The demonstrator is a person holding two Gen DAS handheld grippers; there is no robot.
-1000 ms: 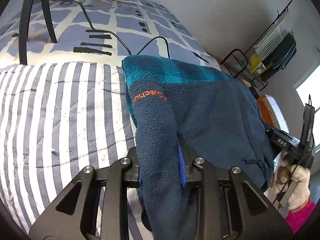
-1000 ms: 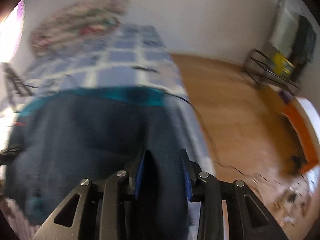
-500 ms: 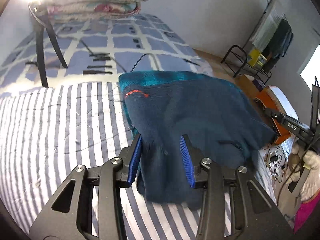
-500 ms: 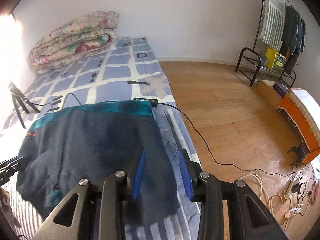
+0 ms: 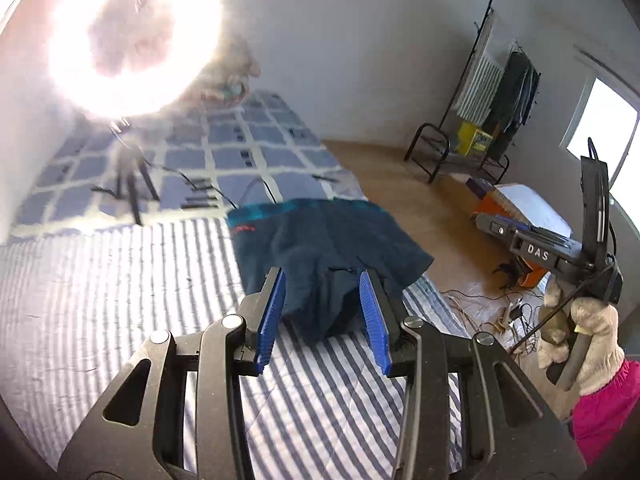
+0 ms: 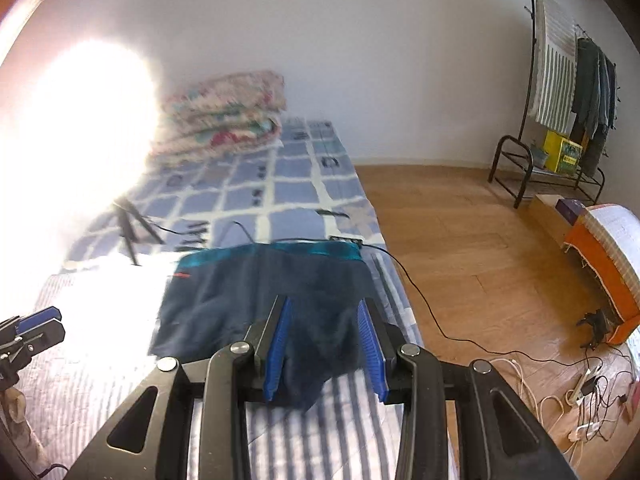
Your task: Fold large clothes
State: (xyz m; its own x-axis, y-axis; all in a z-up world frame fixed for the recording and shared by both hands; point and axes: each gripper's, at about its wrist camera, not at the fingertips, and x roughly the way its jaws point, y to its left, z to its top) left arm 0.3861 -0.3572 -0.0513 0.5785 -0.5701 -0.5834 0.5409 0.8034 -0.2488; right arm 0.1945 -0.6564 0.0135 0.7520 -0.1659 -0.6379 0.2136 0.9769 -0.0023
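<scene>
A dark blue fleece jacket [image 5: 320, 248] with a teal band and a small orange logo lies folded on the striped bed cover [image 5: 120, 280]. It also shows in the right wrist view [image 6: 256, 292]. My left gripper [image 5: 322, 280] is open and empty, raised above the jacket's near edge. My right gripper [image 6: 324, 312] is open and empty too, above the jacket's near right corner. The right gripper also shows at the right of the left wrist view [image 5: 492, 226], held by a gloved hand.
A folded floral quilt [image 6: 224, 112] sits at the bed's far end. A small tripod [image 6: 130, 224] and black cables lie on the checked sheet [image 6: 280, 184]. A clothes rack [image 6: 560, 100] and an orange box [image 6: 600, 256] stand on the wood floor. Strong lamp glare fills the left.
Both grippers were shut on the fleece one second ago. They opened, let it drop onto the bed, and have pulled back and up.
</scene>
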